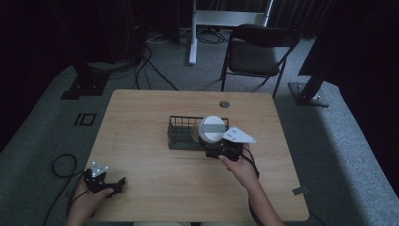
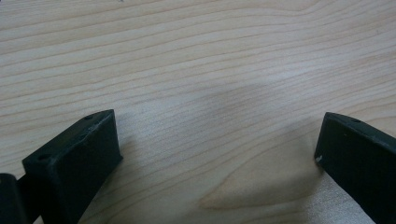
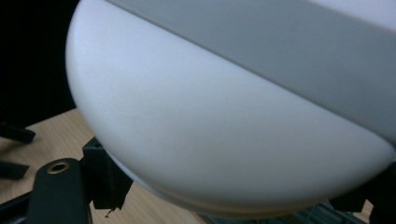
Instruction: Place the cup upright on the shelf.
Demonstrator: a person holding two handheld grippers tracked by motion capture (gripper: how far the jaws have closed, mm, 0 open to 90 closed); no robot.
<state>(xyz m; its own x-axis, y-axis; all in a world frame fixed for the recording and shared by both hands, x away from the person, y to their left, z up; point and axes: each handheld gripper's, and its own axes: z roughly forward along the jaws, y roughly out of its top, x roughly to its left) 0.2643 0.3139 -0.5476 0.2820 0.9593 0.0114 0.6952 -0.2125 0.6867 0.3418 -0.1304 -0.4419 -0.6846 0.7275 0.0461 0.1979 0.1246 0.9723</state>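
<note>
Left gripper [image 1: 117, 184] sits low at the near-left corner of the wooden table [image 1: 141, 117], jaws spread wide over bare wood, nothing between them. Right gripper [image 1: 214, 143] is clamped on a white round lid with a grey stripe [image 1: 212, 128], tilted, at the right end of the black wire basket [image 1: 181, 134] mid-table.
</note>
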